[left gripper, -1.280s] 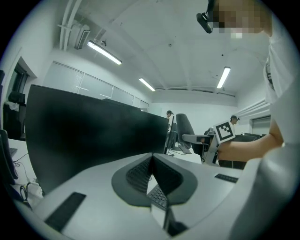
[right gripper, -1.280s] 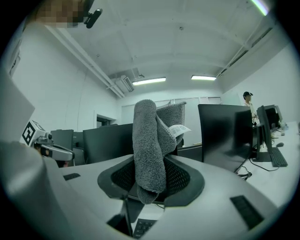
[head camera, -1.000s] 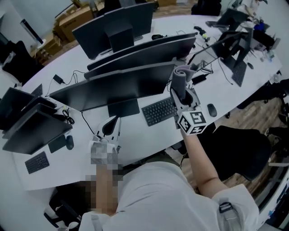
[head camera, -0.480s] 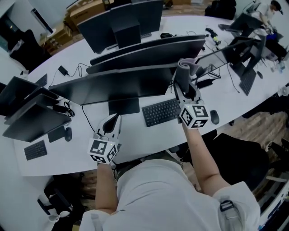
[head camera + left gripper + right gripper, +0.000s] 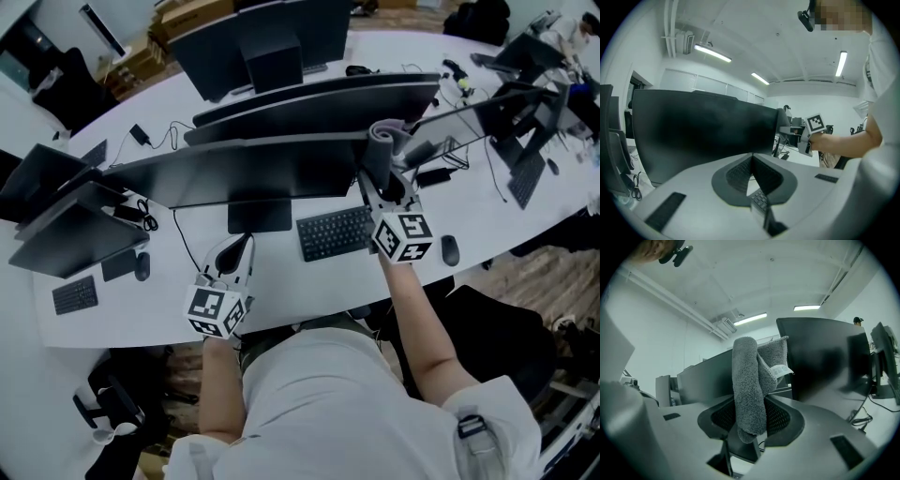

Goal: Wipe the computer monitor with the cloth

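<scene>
Beside monitor (image 5: 262, 173), folded grey cloth (image 5: 749, 385) clenched in right tool (image 5: 750, 420); left tool (image 5: 752, 161) clenched.

My right claw (image 5: 750, 420) pinches the grey, fluffy cloth (image 5: 749, 380), folded and upright, by the right end of the wide dark monitor (image 5: 244, 173) standing on the white worktop (image 5: 281, 286).

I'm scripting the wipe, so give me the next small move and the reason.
Probably ease the cloth onto the screen at its right end, ready to sweep left. The right tongs grip it upright by the near monitor's right end, contact unclear, and nearly the whole screen lies to the left. The left tongs are shut, empty, low over the desk.
</scene>
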The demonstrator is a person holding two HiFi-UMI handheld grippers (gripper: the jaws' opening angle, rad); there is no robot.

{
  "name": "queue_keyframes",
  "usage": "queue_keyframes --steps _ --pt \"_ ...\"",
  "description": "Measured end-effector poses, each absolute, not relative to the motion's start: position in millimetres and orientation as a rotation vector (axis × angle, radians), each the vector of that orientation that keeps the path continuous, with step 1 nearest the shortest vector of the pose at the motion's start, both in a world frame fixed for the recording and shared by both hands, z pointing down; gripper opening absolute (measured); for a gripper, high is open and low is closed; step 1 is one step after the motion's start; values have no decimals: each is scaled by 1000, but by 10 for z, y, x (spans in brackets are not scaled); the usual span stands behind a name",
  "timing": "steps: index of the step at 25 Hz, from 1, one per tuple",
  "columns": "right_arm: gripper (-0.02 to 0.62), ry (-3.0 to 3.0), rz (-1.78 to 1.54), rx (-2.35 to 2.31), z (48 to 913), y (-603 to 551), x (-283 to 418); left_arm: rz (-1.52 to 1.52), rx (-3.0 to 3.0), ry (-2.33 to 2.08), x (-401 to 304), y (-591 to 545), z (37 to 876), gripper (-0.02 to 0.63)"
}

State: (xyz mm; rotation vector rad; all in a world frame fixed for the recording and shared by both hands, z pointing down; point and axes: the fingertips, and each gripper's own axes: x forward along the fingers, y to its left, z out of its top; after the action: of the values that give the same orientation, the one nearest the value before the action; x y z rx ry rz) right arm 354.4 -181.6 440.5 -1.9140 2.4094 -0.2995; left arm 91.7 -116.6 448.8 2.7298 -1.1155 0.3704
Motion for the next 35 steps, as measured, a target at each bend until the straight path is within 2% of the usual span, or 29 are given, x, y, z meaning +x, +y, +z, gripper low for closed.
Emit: queue_keyframes --steps 17,35 --pt "155 2536 -467 -1915 4959 -1818 3506 423 2674 -1152 918 -1110 4671 3" --pt "156 2621 -779 -2021 6095 -1740 3426 502 2546 -1151 590 -1072 5201 3"
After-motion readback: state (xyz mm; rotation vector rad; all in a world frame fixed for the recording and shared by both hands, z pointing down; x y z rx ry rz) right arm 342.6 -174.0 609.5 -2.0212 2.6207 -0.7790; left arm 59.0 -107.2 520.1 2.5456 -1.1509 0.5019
